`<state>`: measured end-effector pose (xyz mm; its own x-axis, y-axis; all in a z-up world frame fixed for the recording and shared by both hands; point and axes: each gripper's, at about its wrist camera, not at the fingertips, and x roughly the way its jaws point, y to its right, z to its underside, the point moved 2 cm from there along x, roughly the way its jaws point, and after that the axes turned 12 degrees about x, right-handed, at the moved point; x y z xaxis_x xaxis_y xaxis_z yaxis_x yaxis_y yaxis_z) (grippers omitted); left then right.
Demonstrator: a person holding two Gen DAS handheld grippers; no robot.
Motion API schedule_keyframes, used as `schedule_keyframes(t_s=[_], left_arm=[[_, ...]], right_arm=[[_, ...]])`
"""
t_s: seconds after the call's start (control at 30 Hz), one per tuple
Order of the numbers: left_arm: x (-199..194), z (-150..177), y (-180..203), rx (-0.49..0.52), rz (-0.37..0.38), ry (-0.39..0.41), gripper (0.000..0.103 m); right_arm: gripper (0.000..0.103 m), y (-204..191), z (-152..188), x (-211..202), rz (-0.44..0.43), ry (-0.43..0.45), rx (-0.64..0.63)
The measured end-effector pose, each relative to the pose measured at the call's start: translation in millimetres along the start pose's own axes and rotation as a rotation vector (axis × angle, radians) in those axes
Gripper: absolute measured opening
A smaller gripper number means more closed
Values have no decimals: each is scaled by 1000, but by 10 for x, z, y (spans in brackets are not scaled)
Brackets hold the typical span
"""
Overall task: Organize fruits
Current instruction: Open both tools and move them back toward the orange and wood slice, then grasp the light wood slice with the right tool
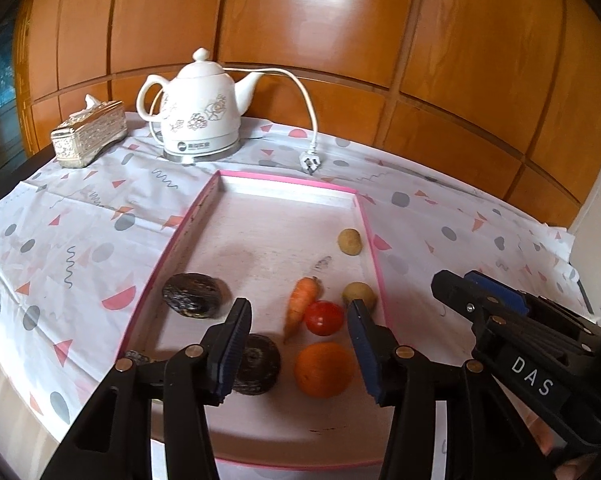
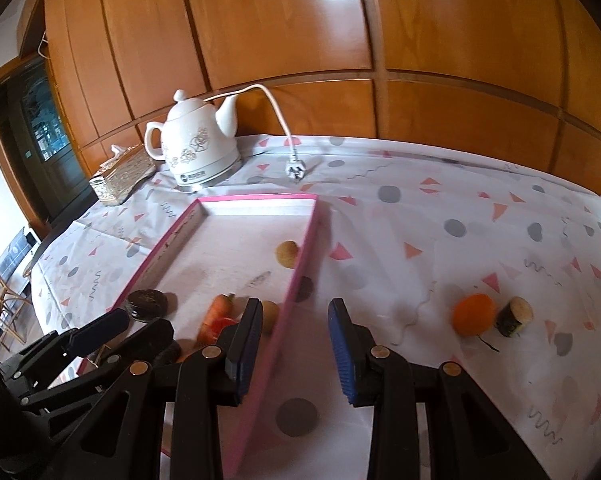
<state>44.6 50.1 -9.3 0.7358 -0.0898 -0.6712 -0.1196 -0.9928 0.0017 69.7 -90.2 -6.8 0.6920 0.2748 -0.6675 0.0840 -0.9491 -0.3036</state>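
A pink-rimmed tray (image 1: 168, 252) holds an orange (image 1: 324, 369), a tomato (image 1: 323, 317), a carrot (image 1: 302, 304), two small potatoes (image 1: 349, 241), and dark wrinkled fruits (image 1: 192, 295). My left gripper (image 1: 298, 348) is open and empty, hovering over the tray's near end above the orange. My right gripper (image 2: 294, 354) is open and empty, straddling the tray's right rim (image 2: 300, 272). On the cloth to the right lie a second orange (image 2: 473, 314) and a cut brown stub (image 2: 514, 316), apart from both grippers. The right gripper also shows in the left wrist view (image 1: 476, 296).
A white electric kettle (image 1: 198, 112) with its cord and loose plug (image 1: 309, 160) stands behind the tray. A silver tissue box (image 1: 88, 134) sits at the back left. A wooden panelled wall (image 1: 340, 40) backs the cloth-covered table (image 2: 460, 220).
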Motion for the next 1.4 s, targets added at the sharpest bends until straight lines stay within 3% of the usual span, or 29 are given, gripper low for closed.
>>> schedule_keyframes(t_s=[0.57,1.0,1.3,1.4], left_arm=[[40,-34,692,166,95,-9,52],[189,17,1228,300,199,-51,52],[363,65,1484,337,254,-106,52],[425,74,1512,338,258,-121,52]], right_arm=[[34,786,105,-200,125,24,129],[34,1672,341,-320,288,4,270],[34,1965,408,-375,322,10,323],[34,1943,381,-330,328,4,286]])
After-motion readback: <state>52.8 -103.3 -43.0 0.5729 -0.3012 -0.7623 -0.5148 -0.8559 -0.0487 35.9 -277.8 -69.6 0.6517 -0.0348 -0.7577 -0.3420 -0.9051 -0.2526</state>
